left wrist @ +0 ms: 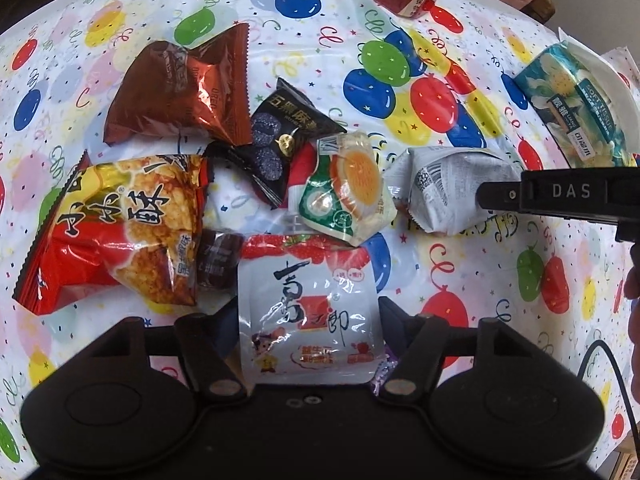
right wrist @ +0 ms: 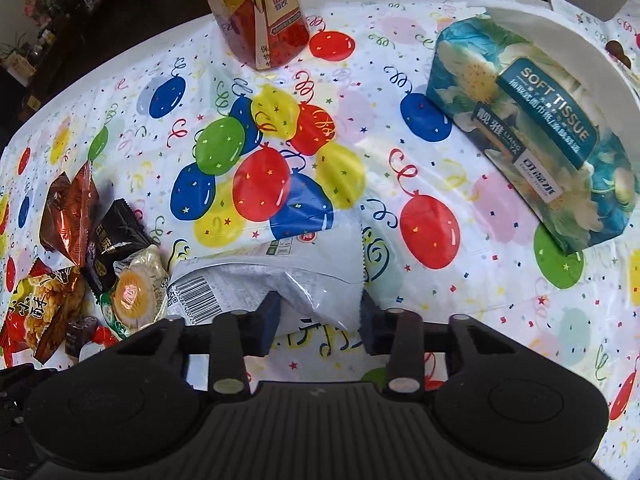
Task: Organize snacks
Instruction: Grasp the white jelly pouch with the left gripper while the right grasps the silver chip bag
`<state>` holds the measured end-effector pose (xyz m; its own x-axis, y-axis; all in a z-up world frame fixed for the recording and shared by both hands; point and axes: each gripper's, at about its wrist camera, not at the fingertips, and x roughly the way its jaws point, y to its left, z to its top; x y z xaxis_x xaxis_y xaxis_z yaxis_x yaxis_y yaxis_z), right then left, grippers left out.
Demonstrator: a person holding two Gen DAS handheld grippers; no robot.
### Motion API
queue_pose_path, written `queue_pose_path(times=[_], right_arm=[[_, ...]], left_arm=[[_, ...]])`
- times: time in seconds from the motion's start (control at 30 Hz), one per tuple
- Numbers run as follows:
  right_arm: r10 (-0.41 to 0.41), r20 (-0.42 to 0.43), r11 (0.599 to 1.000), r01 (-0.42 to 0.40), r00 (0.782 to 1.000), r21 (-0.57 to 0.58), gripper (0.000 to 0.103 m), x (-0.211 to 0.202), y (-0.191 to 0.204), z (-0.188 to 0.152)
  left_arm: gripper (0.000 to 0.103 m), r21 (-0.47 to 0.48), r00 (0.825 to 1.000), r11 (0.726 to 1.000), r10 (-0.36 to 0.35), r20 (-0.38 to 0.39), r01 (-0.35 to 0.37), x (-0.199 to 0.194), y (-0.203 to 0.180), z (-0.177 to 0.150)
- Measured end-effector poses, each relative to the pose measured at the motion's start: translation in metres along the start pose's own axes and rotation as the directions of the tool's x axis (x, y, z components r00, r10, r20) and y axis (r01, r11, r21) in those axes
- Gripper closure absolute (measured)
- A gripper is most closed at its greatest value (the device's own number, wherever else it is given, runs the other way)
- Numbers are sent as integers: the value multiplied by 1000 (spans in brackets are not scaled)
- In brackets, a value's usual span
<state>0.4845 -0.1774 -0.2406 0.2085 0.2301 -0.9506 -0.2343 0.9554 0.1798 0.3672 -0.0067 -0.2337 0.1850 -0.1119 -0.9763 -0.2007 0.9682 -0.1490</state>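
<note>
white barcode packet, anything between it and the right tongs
Nothing visible does. The right tongs already straddle the near end of the white barcode packet, one finger on each side. Whether the pads press on it cannot be told. The egg snack lies off to the left, outside the fingers.
</note>
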Motion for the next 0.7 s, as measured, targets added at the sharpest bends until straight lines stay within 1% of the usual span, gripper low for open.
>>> queue_pose_path(times=[0.07,0.17,0.27,0.4,0.53,0.7], right_arm=[[-4,3,1000,4,1000,3,80,-2,-2,-1],[2,12,1000,-2,1000,7,85,-8,-4,-4],[-6,46,1000,6,999,3,89,-16,-3,-8],[-23,79,1000,23,997,-6,92,-29,-1,-13],[-31,101,999,33,994,-13,93,-44,0,-19],[-19,126,999,22,992,-24,93,-68,3,-31]], left_arm=[[37,3,1000,1000,-1,2,1,-1,0,-1],[38,-5,1000,1000,-14,4,14,-5,4,-3],[39,-10,1000,1000,-29,7,29,-8,6,-6],[39,-15,999,999,-50,15,51,-16,9,-11],[39,-21,996,997,-78,31,79,-29,11,-13],[39,-10,993,994,-106,49,107,-48,13,-19]])
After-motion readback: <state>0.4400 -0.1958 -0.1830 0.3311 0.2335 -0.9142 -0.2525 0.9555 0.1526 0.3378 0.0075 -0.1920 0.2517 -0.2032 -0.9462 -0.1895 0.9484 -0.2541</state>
